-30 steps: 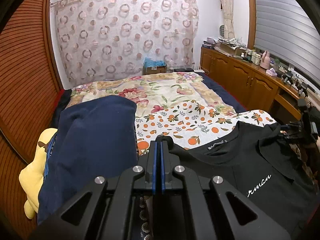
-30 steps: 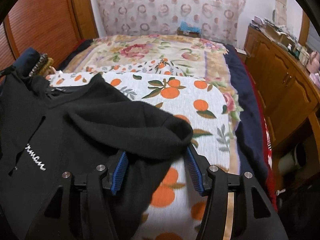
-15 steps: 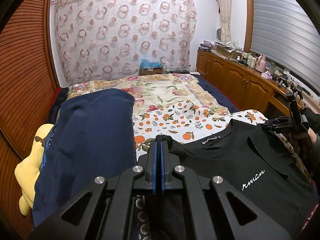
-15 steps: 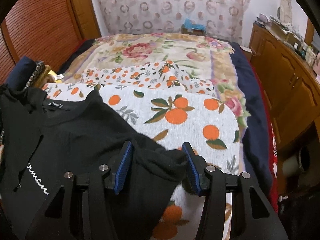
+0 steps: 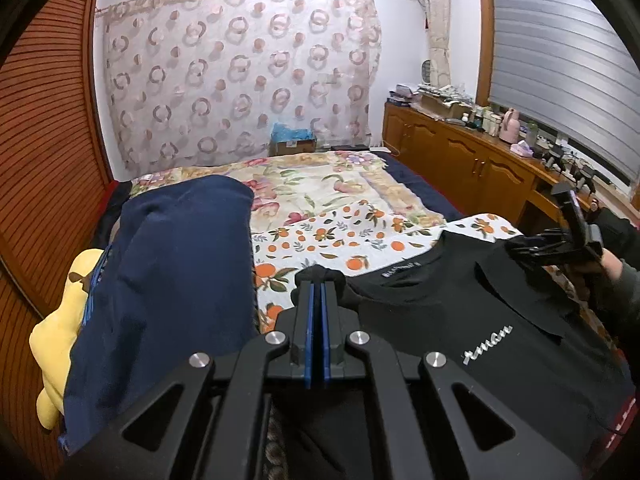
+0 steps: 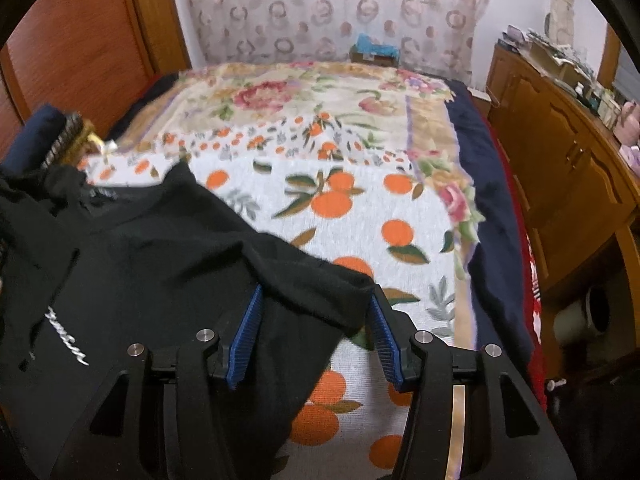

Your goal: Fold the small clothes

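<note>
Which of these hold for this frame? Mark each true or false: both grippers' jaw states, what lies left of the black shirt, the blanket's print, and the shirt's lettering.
1. The left gripper has its jaws closed together. True.
2. The right gripper is clamped shut. False: its jaws stand wide apart, with the sleeve of the black T-shirt lying between them.
3. A navy garment lies left of the black T-shirt. True.
4. The orange-print blanket shows lemons. False: it shows oranges with leaves.
5. The black T-shirt carries white script lettering. True.
</note>
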`<state>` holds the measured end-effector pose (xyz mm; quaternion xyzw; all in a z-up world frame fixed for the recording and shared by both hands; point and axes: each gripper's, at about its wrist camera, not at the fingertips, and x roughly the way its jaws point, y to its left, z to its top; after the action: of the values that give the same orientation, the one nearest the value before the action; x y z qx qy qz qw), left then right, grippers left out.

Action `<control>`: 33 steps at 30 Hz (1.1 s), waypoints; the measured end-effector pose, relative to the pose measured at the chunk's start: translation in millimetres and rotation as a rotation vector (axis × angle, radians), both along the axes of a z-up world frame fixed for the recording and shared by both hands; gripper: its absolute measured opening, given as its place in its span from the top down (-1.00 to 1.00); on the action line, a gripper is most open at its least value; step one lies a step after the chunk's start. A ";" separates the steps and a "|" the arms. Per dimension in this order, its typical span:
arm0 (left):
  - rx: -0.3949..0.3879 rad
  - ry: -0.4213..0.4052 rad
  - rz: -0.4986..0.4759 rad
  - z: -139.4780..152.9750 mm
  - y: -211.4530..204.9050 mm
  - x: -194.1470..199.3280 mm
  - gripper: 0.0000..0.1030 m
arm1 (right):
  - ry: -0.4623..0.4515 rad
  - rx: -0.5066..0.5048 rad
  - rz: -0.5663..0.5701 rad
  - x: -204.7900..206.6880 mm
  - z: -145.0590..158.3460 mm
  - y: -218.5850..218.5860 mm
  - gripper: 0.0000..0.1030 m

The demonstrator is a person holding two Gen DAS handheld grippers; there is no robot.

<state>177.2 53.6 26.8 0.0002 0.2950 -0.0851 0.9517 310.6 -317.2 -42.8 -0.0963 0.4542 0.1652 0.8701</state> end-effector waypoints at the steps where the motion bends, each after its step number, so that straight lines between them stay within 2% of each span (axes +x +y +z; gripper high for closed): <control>1: -0.001 -0.002 -0.003 0.4 -1.4 -4.0 0.99 | 0.001 0.010 0.007 -1.1 -0.3 1.6 0.08; 3: 0.000 -0.009 -0.014 1.9 -4.9 -14.8 0.99 | 0.003 0.035 0.022 -4.3 0.4 4.7 0.53; 4: 0.000 -0.012 -0.017 2.4 -6.5 -19.9 0.99 | 0.002 0.041 0.038 -6.8 0.9 7.7 0.65; 6: -0.001 -0.021 -0.021 4.5 -6.9 -29.0 0.99 | -0.025 0.024 0.041 -13.8 2.8 13.0 0.74; 9: -0.008 -0.035 -0.024 8.8 -5.6 -44.0 0.99 | -0.080 0.068 0.039 -29.2 14.7 15.7 0.76; 14: -0.037 -0.069 -0.023 15.2 3.0 -83.5 0.99 | -0.194 0.140 0.042 -70.3 50.9 17.9 0.78; 20: -0.083 -0.070 -0.015 0.7 17.5 -138.3 0.99 | -0.289 0.190 0.063 -149.4 83.0 12.7 0.79; 27: -0.137 -0.070 0.027 -18.8 41.0 -192.1 0.99 | -0.281 0.227 0.058 -223.4 87.8 -6.5 0.79; 33: -0.155 -0.082 0.064 -18.4 52.1 -228.9 0.99 | -0.254 0.226 0.044 -274.6 87.1 -23.6 0.79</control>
<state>-51.7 105.7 8.4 -0.0793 0.2482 -0.0768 0.9624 36.0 -340.8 44.3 -0.0279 0.3168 0.2207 0.9220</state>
